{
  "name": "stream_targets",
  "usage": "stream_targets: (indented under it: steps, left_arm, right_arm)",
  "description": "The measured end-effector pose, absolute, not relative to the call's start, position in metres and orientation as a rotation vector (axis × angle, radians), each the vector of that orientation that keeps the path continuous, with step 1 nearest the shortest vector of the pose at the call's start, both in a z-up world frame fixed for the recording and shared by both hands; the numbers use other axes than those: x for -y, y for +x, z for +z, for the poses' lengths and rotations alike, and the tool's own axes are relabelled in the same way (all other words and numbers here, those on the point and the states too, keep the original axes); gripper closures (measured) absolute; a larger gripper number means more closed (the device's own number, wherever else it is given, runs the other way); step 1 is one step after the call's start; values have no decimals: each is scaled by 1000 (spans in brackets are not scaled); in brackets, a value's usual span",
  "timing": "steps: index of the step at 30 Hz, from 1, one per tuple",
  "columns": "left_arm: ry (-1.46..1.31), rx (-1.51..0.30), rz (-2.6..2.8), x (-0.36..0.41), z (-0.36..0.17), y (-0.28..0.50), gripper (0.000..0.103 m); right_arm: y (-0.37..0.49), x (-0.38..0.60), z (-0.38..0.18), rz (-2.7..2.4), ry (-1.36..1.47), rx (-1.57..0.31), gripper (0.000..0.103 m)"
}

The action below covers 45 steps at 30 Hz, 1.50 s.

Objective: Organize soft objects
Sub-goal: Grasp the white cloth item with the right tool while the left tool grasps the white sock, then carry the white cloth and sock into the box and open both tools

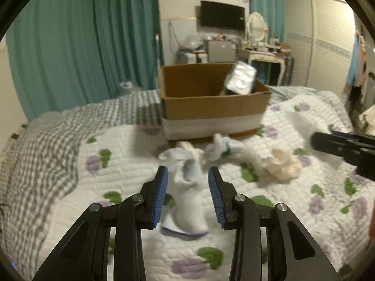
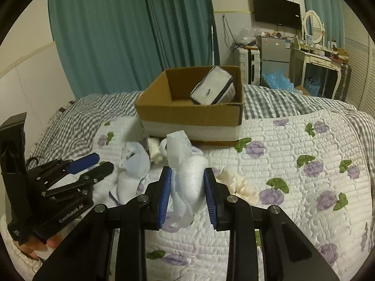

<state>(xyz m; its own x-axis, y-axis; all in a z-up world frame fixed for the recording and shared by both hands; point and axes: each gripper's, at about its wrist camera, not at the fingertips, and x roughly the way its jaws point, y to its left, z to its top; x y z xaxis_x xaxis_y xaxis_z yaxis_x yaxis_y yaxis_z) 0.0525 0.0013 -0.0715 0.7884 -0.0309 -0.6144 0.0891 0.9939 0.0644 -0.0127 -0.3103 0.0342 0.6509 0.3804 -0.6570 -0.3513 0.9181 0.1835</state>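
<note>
A white sock with a blue cuff point(image 1: 187, 194) lies on the quilt between the open jaws of my left gripper point(image 1: 188, 175), which also shows in the right wrist view point(image 2: 100, 161). My right gripper point(image 2: 187, 175) is shut on a white foam sheet point(image 2: 187, 178) and holds it above the bed; the sheet also shows in the left wrist view point(image 1: 302, 124) by my right gripper point(image 1: 314, 140). A cream cloth point(image 1: 283, 164) and more white socks point(image 1: 222, 147) lie near the cardboard box point(image 1: 211, 107), which holds a wrapped pack point(image 1: 239, 79).
The bed has a floral quilt point(image 2: 293, 164) over a grey checked sheet point(image 1: 46, 152). Teal curtains point(image 1: 82, 42) hang behind. A dresser with mirror point(image 1: 257, 46), a small fridge point(image 2: 274, 49) and a wardrobe point(image 1: 328, 42) stand at the back right.
</note>
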Motion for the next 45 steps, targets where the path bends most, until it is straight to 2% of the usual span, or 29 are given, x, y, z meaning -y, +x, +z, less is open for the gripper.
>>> stream_targets:
  steps: [1,3,6,18,19,21,24,30,37,41,45]
  left_arm:
    - [93,-666,-42,-4,-75,55,40]
    - [80,-648,-12,-9,-79,56,21]
    - [39,-634,-16,-16,-81,60,12]
    - [152,-782,-1,5,-133,120,14]
    - [151,-785,-4,5,-135,119,28]
    - [136,-782,-35,4,-131,116,48]
    - [117,-753,-56,1,-119,106,53]
    - [84,-659,-108,3,-65,84,54]
    - [64,-565,-163,6,4,108,54]
    - [107,-548,-146,17,20,145,52]
    - [105,-570,-144,19,12,193,52]
  right_arm:
    - [-12,313,33,418,55,-758,75]
    - [-9,316,27,422,70,-772,75]
    - [-4,317,15,420,78,-796,75]
    - [26,306,4,420,30,-819,75]
    - [28,306,2,419,29,-823,75]
    - [29,305,-3,417,25,-836,75]
    - [29,305,-6,411,19,-846,75]
    - [23,306,9,420,22,-816,75]
    - [41,295,65,443,-46,-717,75]
    - [80,284,99,435,-93,-665,75]
    - [137,274,113,444,-70,-672,75]
